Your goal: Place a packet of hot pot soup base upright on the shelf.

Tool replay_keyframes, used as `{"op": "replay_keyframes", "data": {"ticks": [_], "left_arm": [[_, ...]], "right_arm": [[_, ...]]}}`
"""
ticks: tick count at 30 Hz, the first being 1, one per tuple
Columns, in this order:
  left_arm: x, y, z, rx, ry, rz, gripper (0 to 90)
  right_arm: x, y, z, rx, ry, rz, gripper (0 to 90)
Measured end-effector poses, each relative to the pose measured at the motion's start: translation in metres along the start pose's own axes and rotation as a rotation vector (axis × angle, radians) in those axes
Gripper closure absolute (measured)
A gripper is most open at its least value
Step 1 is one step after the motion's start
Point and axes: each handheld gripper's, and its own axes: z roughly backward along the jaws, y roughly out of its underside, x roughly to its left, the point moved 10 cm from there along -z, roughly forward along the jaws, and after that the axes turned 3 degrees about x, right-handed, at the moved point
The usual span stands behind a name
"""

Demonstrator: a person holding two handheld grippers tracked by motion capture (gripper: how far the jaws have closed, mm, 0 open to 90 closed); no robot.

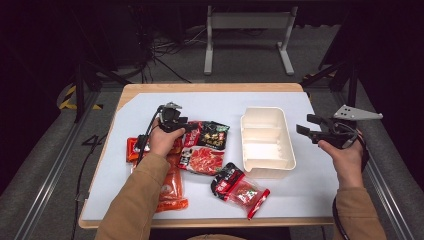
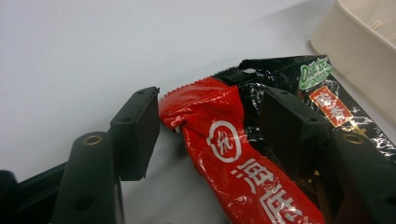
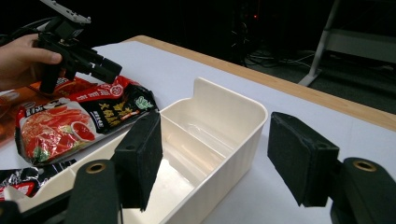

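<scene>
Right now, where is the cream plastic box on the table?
In the high view the cream plastic box stands right of the table's middle, between the black-and-red snack packet on its left and the right hand-held gripper.

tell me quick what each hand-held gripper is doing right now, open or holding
Left hand-held gripper: open, jaws either side of the red packet, not clamped.
Right hand-held gripper: open, holding nothing, beside the cream tray.

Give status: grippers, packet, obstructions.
Left gripper open, jaws astride the red-and-black sauce packet, pads not pressing. Right gripper open, nothing between its jaws, beside the cream bin. Nothing blocking.
</scene>
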Motion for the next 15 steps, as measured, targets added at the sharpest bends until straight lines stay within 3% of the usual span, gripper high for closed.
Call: {"op": "replay_keyframes", "data": {"ticks": [11, 15], "left_arm": [[0.005, 0.009, -0.008, 0.058, -0.024, 0.013, 40.5], [0.005, 0.012, -0.010, 0.071, -0.006, 0.038, 41.2]], "right_arm": [[0.003, -0.002, 0.000, 0.006, 0.006, 0.021, 35.8], [0.002, -0.002, 0.001, 0.002, 0.004, 0.019, 35.8]]}}
